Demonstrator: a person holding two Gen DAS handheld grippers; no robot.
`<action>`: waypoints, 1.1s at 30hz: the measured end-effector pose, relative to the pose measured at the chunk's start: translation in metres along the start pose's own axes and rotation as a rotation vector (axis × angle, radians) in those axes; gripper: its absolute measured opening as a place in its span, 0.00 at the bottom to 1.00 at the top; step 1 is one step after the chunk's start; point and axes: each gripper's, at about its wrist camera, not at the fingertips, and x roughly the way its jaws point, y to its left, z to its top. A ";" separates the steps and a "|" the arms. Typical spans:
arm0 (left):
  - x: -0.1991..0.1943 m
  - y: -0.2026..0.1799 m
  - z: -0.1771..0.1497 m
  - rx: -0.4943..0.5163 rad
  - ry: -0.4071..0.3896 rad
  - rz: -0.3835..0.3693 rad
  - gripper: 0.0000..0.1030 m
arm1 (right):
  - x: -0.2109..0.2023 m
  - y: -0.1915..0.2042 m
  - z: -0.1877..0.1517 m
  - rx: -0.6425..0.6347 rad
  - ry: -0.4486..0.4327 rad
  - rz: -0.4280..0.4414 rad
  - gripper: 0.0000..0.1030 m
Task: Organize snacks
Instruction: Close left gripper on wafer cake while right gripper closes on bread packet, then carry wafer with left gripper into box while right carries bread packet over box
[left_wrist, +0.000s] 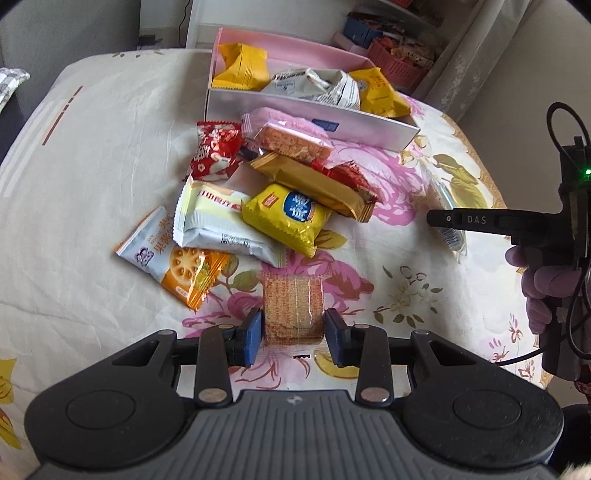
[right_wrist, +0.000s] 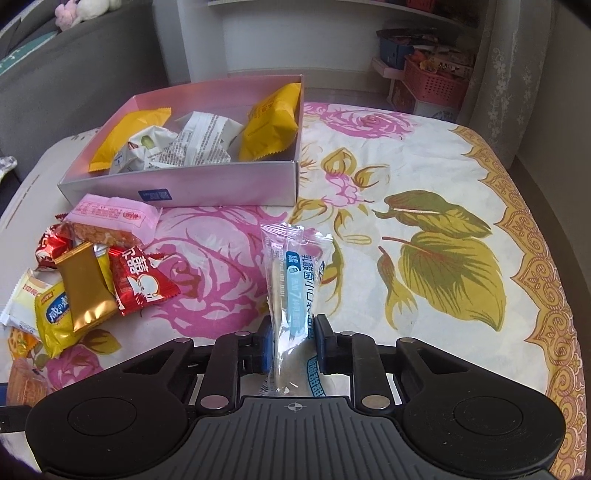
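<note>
L gripper (left_wrist: 293, 330) sits low over the floral cloth (left_wrist: 92, 206), blue pads on either side of a clear-wrapped cracker block (left_wrist: 293, 308). L pad touches the pack's side; R pad looks just off it, w/ a thin sliver of gap, so grip is prob. light or not fully closed. Fisheye makes that hard to call.

R gripper (right_wrist: 290, 345) is pinched on a clear sachet w/ blue label (right_wrist: 290, 295), pack standing upright btwn the fingers, its bottom end reaching back toward the camera. In the left wrist view the same sachet shows beside the R gripper's black finger at far right.

Pink box (right_wrist: 207, 184) sits at the back of the cloth, open top. Inside: two yellow packs (right_wrist: 271, 123) at opposite ends, white wrapped packs (right_wrist: 192, 142) btwn them.

Loose pile just in front of the box, L of the sachet: pink-wrapped cracker bar (left_wrist: 291, 138) touching the box's front wall, red candy pack (left_wrist: 216, 151), gold bar (left_wrist: 314, 186), yellow pack w/ blue oval (left_wrist: 286, 216) overlapping a white pack (left_wrist: 218, 225), orange-white biscuit pack (left_wrist: 173, 258) nearest the L edge.

Pink basket (right_wrist: 434, 83) on shelving behind the table.
</note>
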 end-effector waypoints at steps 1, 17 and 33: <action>-0.001 -0.001 0.001 0.000 -0.007 -0.001 0.32 | -0.001 -0.001 0.001 0.008 -0.001 0.006 0.20; -0.023 -0.009 0.018 0.010 -0.110 -0.016 0.31 | -0.036 -0.008 0.017 0.137 -0.062 0.130 0.20; -0.014 -0.009 0.072 -0.033 -0.218 0.003 0.31 | -0.030 -0.001 0.062 0.277 -0.115 0.245 0.20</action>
